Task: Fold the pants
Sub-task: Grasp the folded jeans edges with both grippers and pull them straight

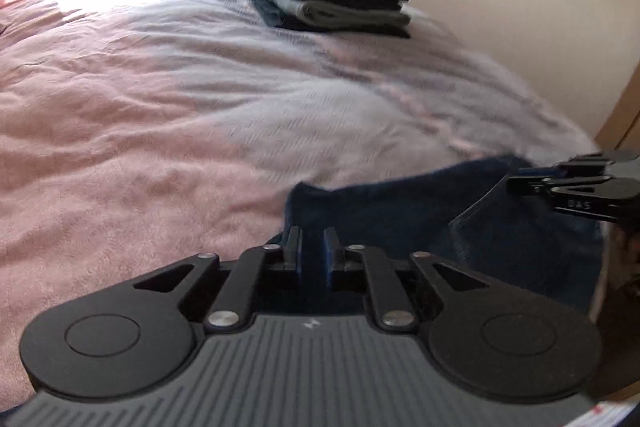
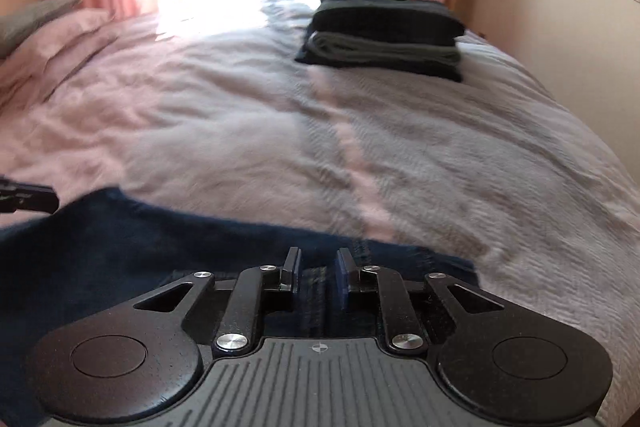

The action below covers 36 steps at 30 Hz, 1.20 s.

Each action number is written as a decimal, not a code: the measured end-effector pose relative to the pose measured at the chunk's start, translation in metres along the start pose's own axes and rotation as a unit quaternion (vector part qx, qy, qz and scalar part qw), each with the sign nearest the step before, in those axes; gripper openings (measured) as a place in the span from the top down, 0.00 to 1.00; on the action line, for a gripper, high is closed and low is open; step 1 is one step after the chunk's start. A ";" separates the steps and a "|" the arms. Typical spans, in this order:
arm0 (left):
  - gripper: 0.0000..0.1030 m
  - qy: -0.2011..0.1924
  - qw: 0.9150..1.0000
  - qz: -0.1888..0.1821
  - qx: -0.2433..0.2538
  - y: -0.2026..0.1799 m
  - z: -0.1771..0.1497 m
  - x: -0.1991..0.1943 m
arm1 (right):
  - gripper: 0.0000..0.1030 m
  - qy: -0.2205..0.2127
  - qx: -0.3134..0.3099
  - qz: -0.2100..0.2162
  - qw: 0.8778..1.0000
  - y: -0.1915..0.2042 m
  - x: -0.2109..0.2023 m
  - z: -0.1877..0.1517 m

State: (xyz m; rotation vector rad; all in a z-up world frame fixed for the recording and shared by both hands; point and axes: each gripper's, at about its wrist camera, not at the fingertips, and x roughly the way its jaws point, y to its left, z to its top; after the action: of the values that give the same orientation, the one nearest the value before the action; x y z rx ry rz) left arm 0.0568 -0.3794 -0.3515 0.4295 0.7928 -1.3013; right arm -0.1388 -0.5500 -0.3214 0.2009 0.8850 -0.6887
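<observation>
Dark blue pants [image 1: 400, 219] lie at the near edge of the bed, their edge lifted off the cover. In the left wrist view my left gripper [image 1: 312, 247] is shut on the pants' left part, with blue cloth pinched between its fingers. My right gripper [image 1: 560, 183] shows at that view's right edge, over the same cloth. In the right wrist view the right gripper [image 2: 318, 267] is closed on a seamed strip of the pants [image 2: 160, 247]. The left gripper's tip [image 2: 28, 199] pokes in at the left. The pants' lower part is hidden under both grippers.
A stack of folded dark and grey clothes [image 1: 332, 3] [image 2: 384, 35] sits at the far right of the bed. The pink-grey bedcover [image 1: 160, 87] [image 2: 240, 115] stretches between. A pillow [image 2: 36, 15] lies far left. A wall [image 2: 560, 27] runs along the bed's right side.
</observation>
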 end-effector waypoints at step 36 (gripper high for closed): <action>0.91 0.046 0.888 0.375 -0.263 0.260 -0.219 -0.274 | 0.75 0.069 0.039 -0.094 0.992 0.055 -0.082 -0.071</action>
State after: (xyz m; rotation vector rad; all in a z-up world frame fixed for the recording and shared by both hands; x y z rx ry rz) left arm 0.2294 0.0216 -0.3369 0.3072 0.8978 -0.3198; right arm -0.1858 -0.4385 -0.3096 0.2395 1.0177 -0.8935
